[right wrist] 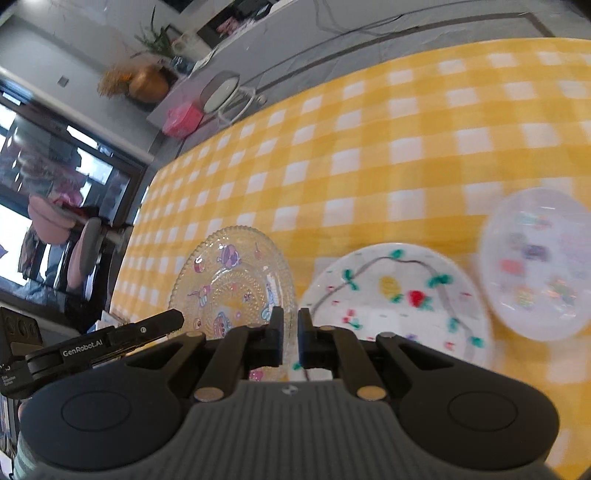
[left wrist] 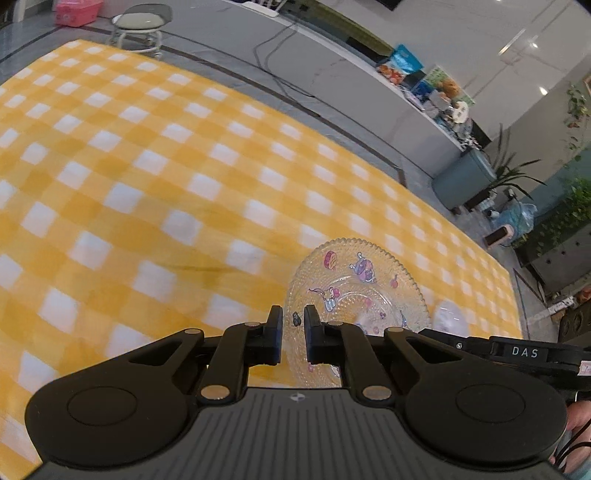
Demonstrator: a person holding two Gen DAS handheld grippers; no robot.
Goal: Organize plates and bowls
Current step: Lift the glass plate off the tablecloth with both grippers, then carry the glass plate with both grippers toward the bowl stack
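Observation:
A clear beaded glass plate with cartoon prints hangs over the yellow checked tablecloth. My left gripper is shut on its left rim, which shows between the pads. My right gripper is shut on the opposite rim of the same glass plate. Each gripper shows in the other's view: the left gripper at the plate's left edge, the right gripper at its right edge. A white plate with fruit prints and a translucent white bowl lie on the cloth to the right.
A round stool and a pink box stand on the floor beyond the table's far edge. A long grey counter with clutter runs behind. Plants stand at the far right.

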